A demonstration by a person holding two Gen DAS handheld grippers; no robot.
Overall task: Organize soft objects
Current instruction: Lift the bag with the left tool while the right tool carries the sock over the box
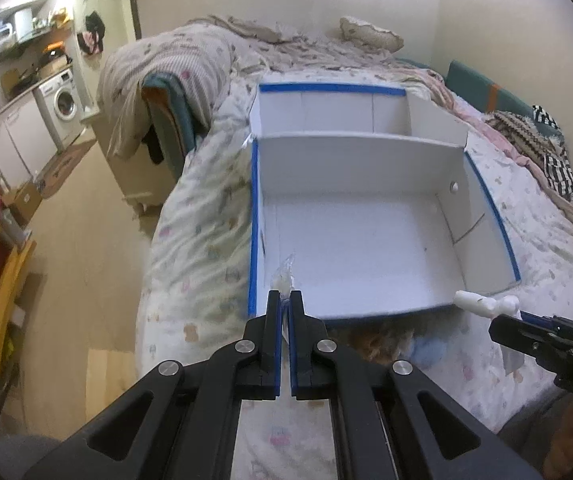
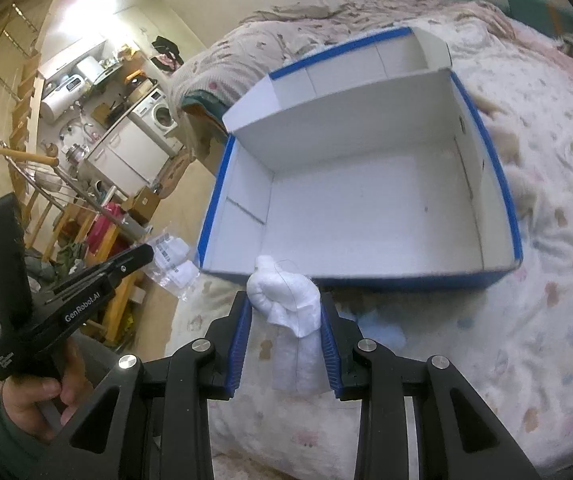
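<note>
A white box with blue edges (image 1: 253, 220) (image 2: 366, 208) lies open on the bed, its inside bare. My left gripper (image 1: 285, 294) is shut on the edge of a clear plastic packet (image 1: 284, 274) just before the box's near left corner. In the right wrist view that left gripper (image 2: 148, 250) holds the packet (image 2: 172, 262), which hangs over the bed's edge with white fabric inside. My right gripper (image 2: 285, 298) is shut on a white soft roll (image 2: 290, 320) at the box's front wall. The left wrist view shows the roll (image 1: 474, 300) sticking out of the right gripper (image 1: 510, 316).
A pale blue fluffy thing (image 2: 382, 328) (image 1: 430, 350) lies on the patterned quilt in front of the box. Bundled bedding (image 1: 174, 64) and a pillow (image 1: 370, 32) lie beyond it, striped clothes (image 1: 558, 160) at the right. The bed drops to the floor on the left, towards a washing machine (image 1: 64, 104).
</note>
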